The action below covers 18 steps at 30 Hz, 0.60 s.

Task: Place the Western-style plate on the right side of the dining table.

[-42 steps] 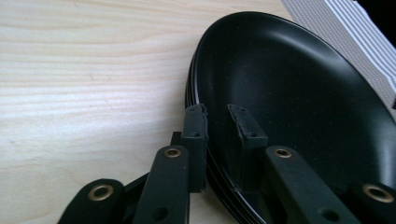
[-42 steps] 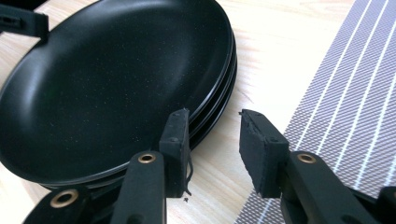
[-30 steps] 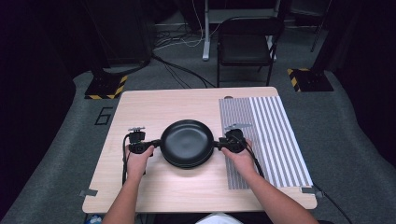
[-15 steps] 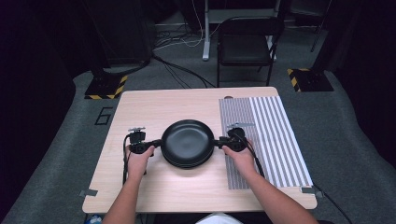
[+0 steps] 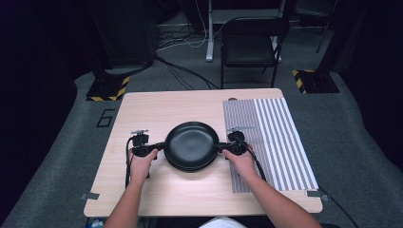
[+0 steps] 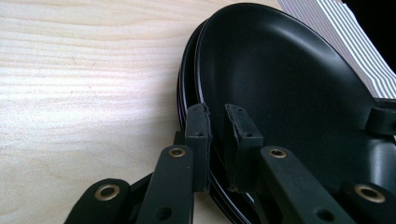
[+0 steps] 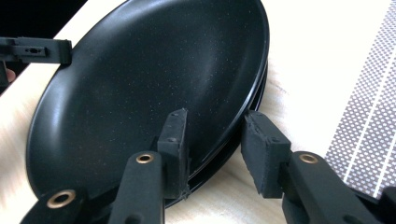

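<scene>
Stack of black plates (image 5: pixel 191 145) on wooden counter (image 5: pixel 190 107), left gripper (image 6: pixel 215 122) fingers pinching top plate's rim, right gripper (image 7: pixel 215 135) fingers just closing, straddling the rims, one pad apart.

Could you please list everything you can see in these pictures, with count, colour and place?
plates: a stack, at least two, black, mid-table between both grippers
table: one, light wood, centre
mat: one, grey-and-white striped, table's right part
chair: one, black, beyond the table
stand bases: two, black with yellow-black stripes, on the floor
cables: several, black and white, on the floor
left gripper: black, clamped on the top plate's rim
right gripper: black, jaws have just been closing around the stack's rim, outer pad apart
</scene>
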Motion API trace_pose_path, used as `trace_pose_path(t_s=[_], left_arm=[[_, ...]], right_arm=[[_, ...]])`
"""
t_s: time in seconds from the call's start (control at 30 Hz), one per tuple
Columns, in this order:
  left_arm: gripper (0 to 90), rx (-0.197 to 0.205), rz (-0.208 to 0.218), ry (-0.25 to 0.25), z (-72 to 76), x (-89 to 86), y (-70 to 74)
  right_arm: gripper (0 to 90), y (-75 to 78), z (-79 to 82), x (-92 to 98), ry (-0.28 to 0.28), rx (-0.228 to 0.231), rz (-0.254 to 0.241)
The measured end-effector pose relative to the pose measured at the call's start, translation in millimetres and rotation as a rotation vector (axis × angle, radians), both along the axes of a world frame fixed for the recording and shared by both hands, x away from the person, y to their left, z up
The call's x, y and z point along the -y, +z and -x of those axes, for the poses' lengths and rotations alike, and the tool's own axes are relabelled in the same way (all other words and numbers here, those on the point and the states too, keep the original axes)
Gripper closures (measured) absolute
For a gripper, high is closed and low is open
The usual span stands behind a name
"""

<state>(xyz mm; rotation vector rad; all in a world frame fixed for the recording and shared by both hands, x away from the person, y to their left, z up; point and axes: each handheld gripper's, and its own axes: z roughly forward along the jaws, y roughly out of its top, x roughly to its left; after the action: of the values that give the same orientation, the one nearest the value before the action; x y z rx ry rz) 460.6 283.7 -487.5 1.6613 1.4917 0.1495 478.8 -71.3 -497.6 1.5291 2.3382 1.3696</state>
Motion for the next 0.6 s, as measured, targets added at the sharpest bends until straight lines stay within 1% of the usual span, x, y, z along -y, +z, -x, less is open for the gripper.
trace_pose_path(t_s=[0.1,0.13,0.17,0.2,0.27,0.33,0.4,0.47,0.5,0.6], left_arm=[[80.5,0.003,-0.013,0.009,0.0,2.4,0.6],[80.6,0.006,-0.023,0.008,-0.5,3.8,0.9],[80.6,0.007,-0.025,0.015,-0.9,5.7,0.7],[80.6,0.011,-0.030,0.013,-1.1,6.5,0.6],[80.5,0.011,-0.033,0.013,-1.8,8.9,0.3],[80.1,0.010,-0.030,0.016,-2.5,11.7,-0.7],[79.2,0.005,-0.018,0.015,-4.7,14.2,-2.8],[78.0,0.005,-0.004,0.014,-6.2,15.0,-5.5],[77.5,0.001,0.007,0.019,-6.5,15.5,-6.1],[76.8,-0.001,0.016,0.030,-6.5,17.2,-7.2]], right_arm=[[63.5,0.4,0.4,0.2,-0.011,-0.010,0.000],[64.4,0.2,0.6,0.6,-0.015,-0.016,-0.007],[65.3,0.1,0.9,1.8,-0.032,-0.024,-0.021],[65.5,-0.2,0.9,2.8,-0.041,-0.023,-0.033],[66.0,-0.2,0.4,4.5,-0.046,-0.021,-0.041],[66.5,1.8,-0.9,6.6,-0.052,-0.024,-0.040],[67.1,3.4,-3.1,7.8,-0.056,-0.019,-0.031],[68.6,4.8,-7.5,9.4,-0.057,-0.026,-0.031],[69.4,5.1,-9.7,9.9,-0.066,-0.033,-0.034],[70.7,6.7,-15.8,10.1,-0.073,-0.043,-0.034]])
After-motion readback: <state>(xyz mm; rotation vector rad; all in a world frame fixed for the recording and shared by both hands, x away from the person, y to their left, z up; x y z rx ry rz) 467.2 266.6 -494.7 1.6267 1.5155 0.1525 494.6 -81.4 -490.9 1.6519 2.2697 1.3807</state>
